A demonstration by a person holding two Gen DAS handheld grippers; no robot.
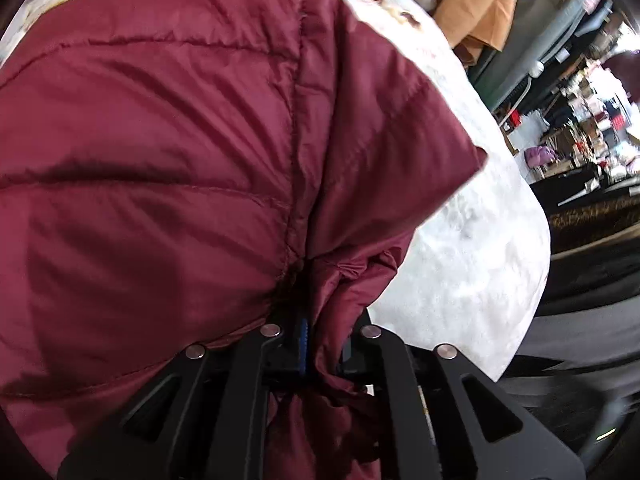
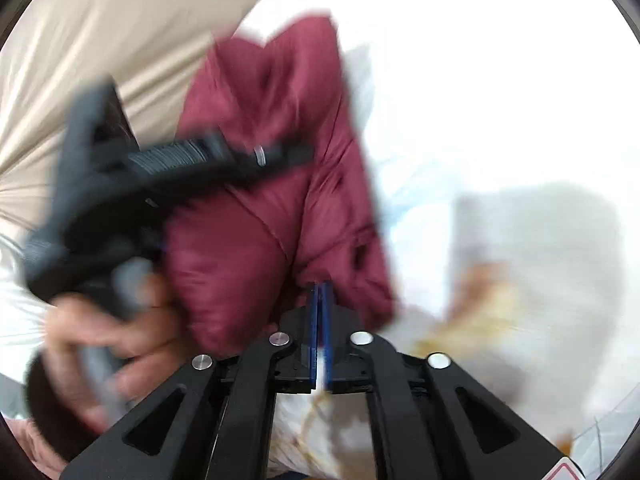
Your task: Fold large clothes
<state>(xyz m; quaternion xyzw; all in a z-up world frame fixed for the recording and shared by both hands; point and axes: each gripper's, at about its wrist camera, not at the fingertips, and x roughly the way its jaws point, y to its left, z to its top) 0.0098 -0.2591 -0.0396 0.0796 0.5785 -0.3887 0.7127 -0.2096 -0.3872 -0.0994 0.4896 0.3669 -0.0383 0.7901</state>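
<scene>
Maroon quilted puffer jacket (image 1: 168,168) fills most of the left wrist view, its stitched panels bulging up and over a white bed cover (image 1: 472,248) printed with small brown motifs. The left claw (image 1: 320,344) is clamped on a gathered bunch of the jacket's fabric, which is squeezed between the blue-lined fingers (image 1: 304,344) and spills down behind them. An orange-tan garment (image 1: 476,4) lies at the far edge of the bed, and cluttered shelves (image 1: 580,128) show blurred in the room beyond.

From the right wrist view, which is heavily motion-blurred, the jacket (image 2: 272,200) hangs raised above the white bed cover (image 2: 480,120), with a beige sheet (image 2: 100,48) off to the left. The right claw (image 2: 320,300) has its blue pads (image 2: 326,320) pressed together at the jacket's lower edge; the pinch itself is partly hidden, yet fabric meets the tips. The person's left hand (image 2: 100,332) grips the other claw's handle (image 2: 132,184) just beside the jacket.
</scene>
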